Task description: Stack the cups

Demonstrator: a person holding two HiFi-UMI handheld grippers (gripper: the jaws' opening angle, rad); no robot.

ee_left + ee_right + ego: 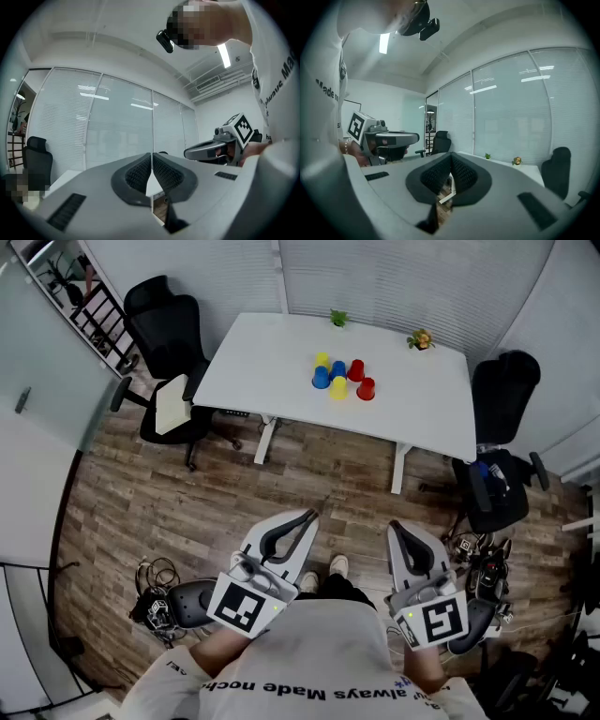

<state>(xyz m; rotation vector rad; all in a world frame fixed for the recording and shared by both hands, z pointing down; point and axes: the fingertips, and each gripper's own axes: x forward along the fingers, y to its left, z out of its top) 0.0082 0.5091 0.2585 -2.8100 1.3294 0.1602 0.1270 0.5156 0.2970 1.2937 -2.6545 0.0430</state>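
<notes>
Head view: the cups [339, 379] are seen clustered on the white table [262, 352], upper centre. Left gripper view: the left gripper [151, 157] is held closed, nothing between its jaws. Right gripper view: the right gripper [450, 157] is likewise closed and empty.

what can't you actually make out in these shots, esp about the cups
Head view: the red, blue and yellow plastic cups on the white table are too small to tell upright from inverted, or nested.
Left gripper view: no cups show; the grey body of the shut left tool covers most of the table.
Right gripper view: no cups show either, likely behind the shut right tool.
</notes>
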